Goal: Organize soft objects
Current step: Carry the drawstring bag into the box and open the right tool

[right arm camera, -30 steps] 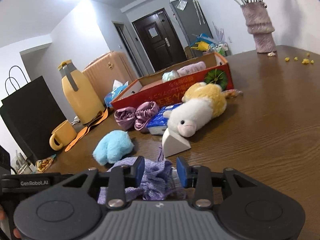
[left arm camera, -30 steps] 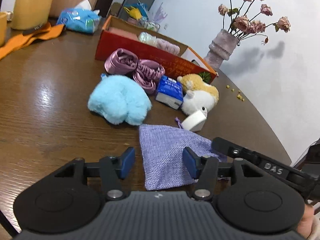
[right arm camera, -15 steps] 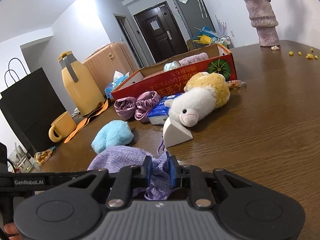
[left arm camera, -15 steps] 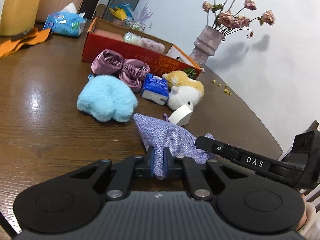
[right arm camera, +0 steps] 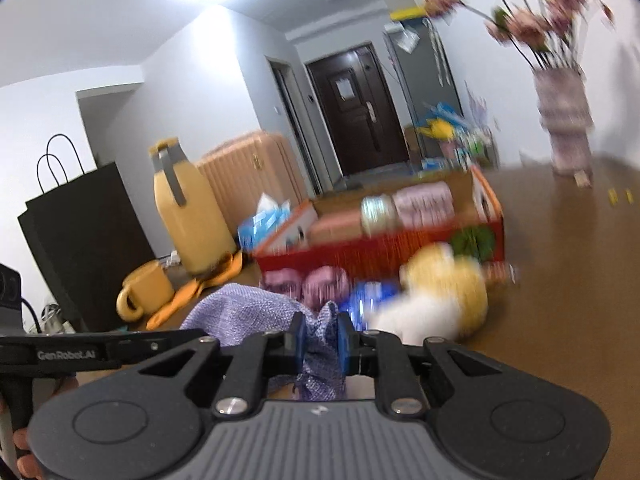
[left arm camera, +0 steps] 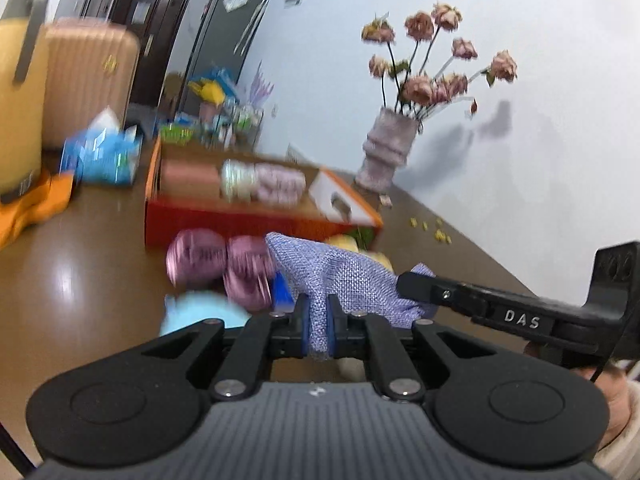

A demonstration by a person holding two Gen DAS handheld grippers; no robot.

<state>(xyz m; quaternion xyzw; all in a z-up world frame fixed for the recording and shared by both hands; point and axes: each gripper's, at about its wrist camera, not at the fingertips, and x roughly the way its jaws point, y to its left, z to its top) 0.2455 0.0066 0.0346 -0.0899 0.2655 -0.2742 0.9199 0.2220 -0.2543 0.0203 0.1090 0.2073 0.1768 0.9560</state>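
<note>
A lilac woven pouch (left arm camera: 348, 276) hangs lifted off the brown table, held at both ends. My left gripper (left arm camera: 318, 330) is shut on one edge of it. My right gripper (right arm camera: 320, 338) is shut on the bunched drawstring end of the pouch (right arm camera: 240, 312). Behind it, blurred, lie pink satin scrunchies (left arm camera: 224, 260), a light blue fluffy toy (left arm camera: 200, 314), a blue tissue pack (right arm camera: 372, 296) and a white and yellow plush animal (right arm camera: 436, 300). A red cardboard box (left arm camera: 248, 216) with rolled soft items stands further back.
A vase of dried roses (left arm camera: 388, 156) stands at the far right by the wall, with yellow crumbs (left arm camera: 432, 232) near it. A yellow flask (right arm camera: 188, 208), a yellow mug (right arm camera: 144, 292), an orange cloth (left arm camera: 28, 208) and a black paper bag (right arm camera: 80, 240) are at the left.
Both grippers closed on the lilac pouch, which lay flat on the table, and have lifted it upward together. The views have tilted up and blurred.
</note>
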